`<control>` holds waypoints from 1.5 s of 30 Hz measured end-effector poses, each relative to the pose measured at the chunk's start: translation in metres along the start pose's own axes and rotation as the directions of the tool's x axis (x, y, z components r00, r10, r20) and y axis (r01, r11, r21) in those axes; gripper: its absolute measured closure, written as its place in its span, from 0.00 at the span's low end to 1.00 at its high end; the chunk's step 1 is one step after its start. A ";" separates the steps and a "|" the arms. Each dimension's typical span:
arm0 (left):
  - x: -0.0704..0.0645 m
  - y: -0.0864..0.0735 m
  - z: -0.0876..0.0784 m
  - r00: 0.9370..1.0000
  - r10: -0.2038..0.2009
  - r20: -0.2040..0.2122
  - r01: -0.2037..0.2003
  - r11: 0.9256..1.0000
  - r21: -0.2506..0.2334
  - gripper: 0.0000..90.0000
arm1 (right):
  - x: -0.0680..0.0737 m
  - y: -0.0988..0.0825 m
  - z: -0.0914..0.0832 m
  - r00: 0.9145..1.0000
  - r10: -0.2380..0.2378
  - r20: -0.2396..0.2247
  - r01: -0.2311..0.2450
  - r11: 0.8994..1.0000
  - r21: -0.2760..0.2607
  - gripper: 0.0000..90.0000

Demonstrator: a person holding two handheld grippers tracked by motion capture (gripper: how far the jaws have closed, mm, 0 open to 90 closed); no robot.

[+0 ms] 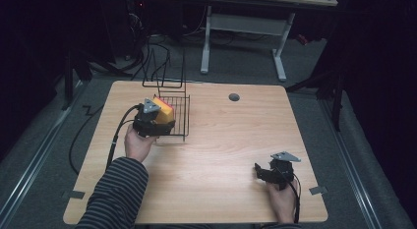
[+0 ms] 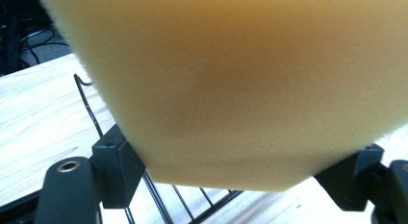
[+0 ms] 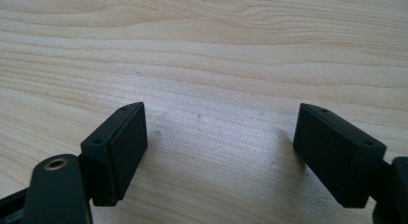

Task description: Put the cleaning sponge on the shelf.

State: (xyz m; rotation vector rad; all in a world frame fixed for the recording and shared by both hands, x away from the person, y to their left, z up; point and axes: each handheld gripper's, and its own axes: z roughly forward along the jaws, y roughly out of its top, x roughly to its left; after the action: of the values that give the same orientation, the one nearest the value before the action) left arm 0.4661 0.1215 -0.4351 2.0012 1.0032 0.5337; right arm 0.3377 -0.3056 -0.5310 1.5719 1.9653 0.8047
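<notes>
- Underneath everything, the table point(image 1: 221, 155) lies bare between the right gripper's point(image 3: 219, 152) wide-spread fingers.
- Just below the left fingers stands the wire rack point(image 1: 178, 116).
- Between those fingers the sponge point(image 2: 240, 84) sits clamped by the left gripper point(image 2: 240, 178), over the rack.

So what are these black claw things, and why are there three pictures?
A person sits at a wooden table and holds a hand tool with two black jaws in each hand. One picture is taken from above. The other two come from small cameras riding on the tools, looking along their jaws. The left gripper squeezes a yellow sponge with a red side, just over a black wire rack. The right gripper is open, with nothing in it, low over bare wood near the person.
</notes>
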 end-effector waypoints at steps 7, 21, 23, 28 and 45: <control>0.005 0.006 0.014 1.000 -0.020 -0.019 0.020 1.000 0.022 0.25 | 0.000 0.000 0.000 1.000 0.000 0.000 0.000 1.000 0.000 0.22; 0.005 0.013 0.043 0.998 -0.059 -0.028 0.060 0.997 0.046 0.25 | 0.000 0.000 0.000 1.000 0.000 0.000 0.000 1.000 -0.001 0.22; 0.004 0.013 0.046 0.998 -0.058 -0.033 0.060 0.997 0.050 0.25 | 0.000 0.000 0.000 1.000 -0.001 0.001 0.001 1.000 -0.001 0.22; 0.005 0.011 0.055 0.997 -0.058 -0.048 0.061 0.996 0.069 0.25 | 0.000 0.000 0.000 1.000 0.000 0.000 0.000 1.000 -0.001 0.22; 0.009 0.002 0.073 0.996 -0.066 -0.067 0.074 0.990 0.120 0.25 | 0.000 0.000 0.000 1.000 -0.003 -0.001 0.003 1.000 0.001 0.22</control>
State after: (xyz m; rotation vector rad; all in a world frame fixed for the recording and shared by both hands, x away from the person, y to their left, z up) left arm 0.5206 0.0926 -0.4753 2.0587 1.1649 0.5106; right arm 0.3376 -0.3058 -0.5310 1.5694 1.9678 0.8037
